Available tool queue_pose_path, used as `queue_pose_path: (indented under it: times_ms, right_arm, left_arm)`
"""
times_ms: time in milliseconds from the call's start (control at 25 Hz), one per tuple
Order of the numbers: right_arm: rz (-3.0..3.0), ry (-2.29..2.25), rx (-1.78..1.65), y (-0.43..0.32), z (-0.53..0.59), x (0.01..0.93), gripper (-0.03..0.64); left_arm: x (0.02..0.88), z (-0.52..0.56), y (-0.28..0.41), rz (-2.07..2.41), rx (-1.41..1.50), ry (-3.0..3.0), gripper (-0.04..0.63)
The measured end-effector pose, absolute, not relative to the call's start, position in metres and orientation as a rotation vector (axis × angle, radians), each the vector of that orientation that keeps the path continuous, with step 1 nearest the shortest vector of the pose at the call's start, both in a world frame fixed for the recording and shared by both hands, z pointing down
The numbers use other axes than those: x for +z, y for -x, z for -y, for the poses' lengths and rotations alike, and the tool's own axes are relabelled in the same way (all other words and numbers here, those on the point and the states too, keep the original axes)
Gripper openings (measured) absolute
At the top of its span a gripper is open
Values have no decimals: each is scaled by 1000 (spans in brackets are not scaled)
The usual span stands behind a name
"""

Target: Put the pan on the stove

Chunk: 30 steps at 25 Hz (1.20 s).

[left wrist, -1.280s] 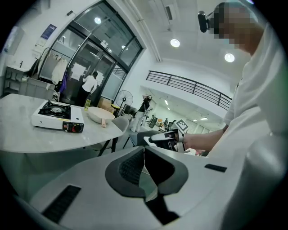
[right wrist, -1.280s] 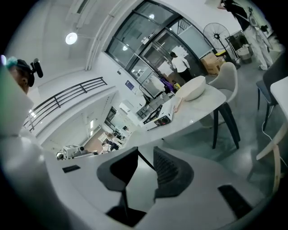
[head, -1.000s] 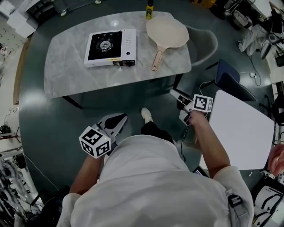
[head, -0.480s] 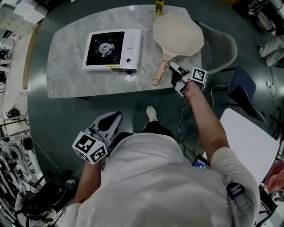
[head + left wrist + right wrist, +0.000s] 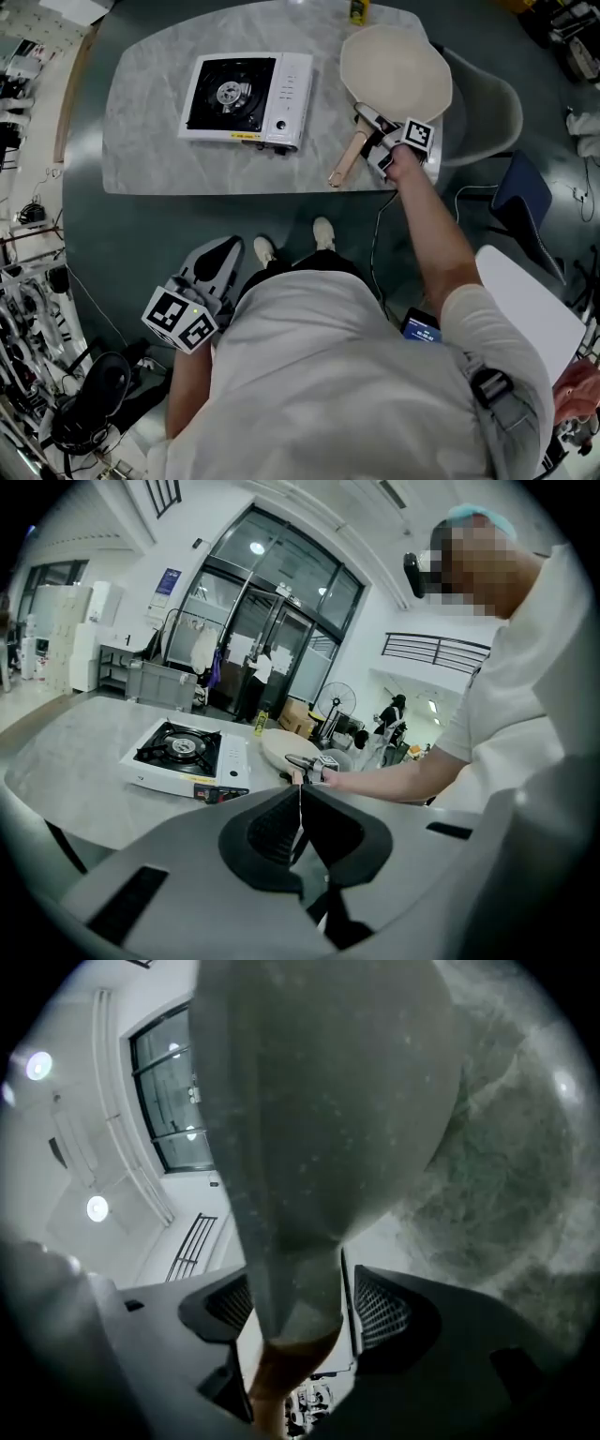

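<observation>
Although the head view clips the far rim of the grey, marble-veined table (image 5: pixel 141 141), we can make out its rounded corners and the white, box-shaped stove (image 5: pixel 246 98) that sits on it, its black burner plate uncovered. To the right of the stove and apart from it lies the pan (image 5: pixel 398 70), round, pale and matte, flat on the tabletop. Its slim wooden handle (image 5: pixel 345 161) slants toward the near edge. The right gripper (image 5: pixel 367 122) hides the spot where handle meets bowl. Only the right gripper view settles the grip: there the handle stands between the jaws, which have just been opening. A sliver of light shows beside the right mesh-textured pad, so nothing is clamped. The pan's speckled surface fills most of that view, and the stove is out of sight in it. The left gripper (image 5: pixel 220 262) hangs off the table, well short of the stove. Its own view shows ribbed black pads pressed together on nothing, with the stove's front labels too small to read. Farther right of the stove, beyond the pan, a yellow bottle (image 5: pixel 357 9) is cut off by the frame.
</observation>
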State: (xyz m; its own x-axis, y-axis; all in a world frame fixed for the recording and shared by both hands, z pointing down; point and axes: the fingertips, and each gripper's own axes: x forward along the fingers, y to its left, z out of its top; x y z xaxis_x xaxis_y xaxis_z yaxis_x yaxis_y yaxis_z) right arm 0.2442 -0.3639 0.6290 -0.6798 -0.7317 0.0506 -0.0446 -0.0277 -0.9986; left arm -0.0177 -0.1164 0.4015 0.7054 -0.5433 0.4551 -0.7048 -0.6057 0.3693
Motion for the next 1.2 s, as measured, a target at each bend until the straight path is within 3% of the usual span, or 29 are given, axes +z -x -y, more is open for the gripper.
queue_pose_path:
  times_ms: [80,160,280,840,1200]
  right_arm:
    - [-1725,793,-1745,-243,371,628,301]
    - [-1713,788,-1719,-243,376,624,179]
    - [-1729,828,-1708,-244,376,625,125]
    - [-1793,825,-1743,-247,351,617,133]
    - [-1950,679,-1800,-225,319,560,137]
  left_arm:
    - [402,120,24,979,392,-2366,19]
    - [404,120,27,990,379,-2349,20]
    - [404,122,31,993,371,-2343,19]
    - [404,135,37,963,371,-2371,20]
    - [405,135,45,955,316,-2377,19]
